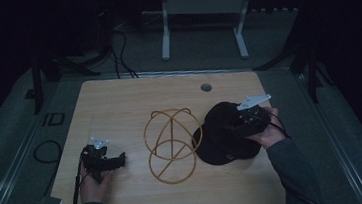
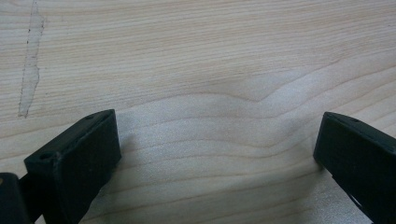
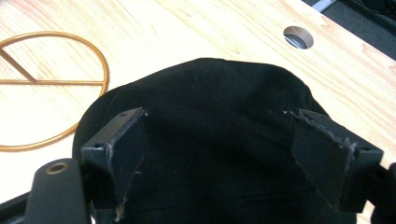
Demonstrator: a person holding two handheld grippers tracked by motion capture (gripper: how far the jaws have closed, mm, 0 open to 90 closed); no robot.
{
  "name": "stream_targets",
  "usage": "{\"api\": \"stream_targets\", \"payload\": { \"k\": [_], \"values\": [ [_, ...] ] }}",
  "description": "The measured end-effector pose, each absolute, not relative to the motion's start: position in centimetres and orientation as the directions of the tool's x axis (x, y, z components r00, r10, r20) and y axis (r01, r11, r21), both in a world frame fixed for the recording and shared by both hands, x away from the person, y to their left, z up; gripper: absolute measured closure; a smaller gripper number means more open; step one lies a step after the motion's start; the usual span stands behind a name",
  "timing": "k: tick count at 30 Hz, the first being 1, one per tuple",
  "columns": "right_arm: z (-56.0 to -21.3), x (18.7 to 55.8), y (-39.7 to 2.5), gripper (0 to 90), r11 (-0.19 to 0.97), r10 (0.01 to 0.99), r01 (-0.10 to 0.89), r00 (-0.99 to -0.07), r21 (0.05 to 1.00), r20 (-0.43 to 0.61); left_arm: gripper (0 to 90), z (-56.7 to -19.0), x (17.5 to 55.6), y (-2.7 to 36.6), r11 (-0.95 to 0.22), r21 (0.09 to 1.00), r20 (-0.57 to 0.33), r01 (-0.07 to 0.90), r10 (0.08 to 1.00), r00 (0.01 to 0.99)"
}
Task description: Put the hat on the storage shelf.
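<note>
Cap [image 1: 224,133]: my right jaws [image 3: 219,154] spread over crown; close squarely. Left jaws [image 2: 215,154] released, idle at 9 o'clock.

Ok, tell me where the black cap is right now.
In the high view the black cap lies on the right half of the wooden table, just right of the gold wire stand, under the right gripper, jaws spread over it.

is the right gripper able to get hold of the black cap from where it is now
Probably yes: the right gripper sits over the black cap with its jaws open on either side of the crown, and nothing lies between them and the fabric.
</note>
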State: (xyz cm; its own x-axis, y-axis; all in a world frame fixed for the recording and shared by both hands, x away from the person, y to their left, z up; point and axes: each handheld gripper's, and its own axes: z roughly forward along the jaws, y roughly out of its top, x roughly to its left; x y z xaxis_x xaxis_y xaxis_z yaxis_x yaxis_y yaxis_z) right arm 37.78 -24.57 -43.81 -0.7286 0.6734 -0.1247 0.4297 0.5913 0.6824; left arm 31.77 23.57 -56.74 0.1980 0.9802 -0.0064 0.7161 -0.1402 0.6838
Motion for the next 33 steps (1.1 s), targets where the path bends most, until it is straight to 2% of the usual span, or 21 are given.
{"api": "stream_targets", "payload": {
  "k": [33],
  "values": [
    [-43.8,40.7,-22.5,21.7,0.751,0.537,0.383,-0.829,0.537,-0.159,0.1,-56.7,31.8,23.6,-0.142,0.682,-0.005,0.717,0.98,0.199]
  ]
}}
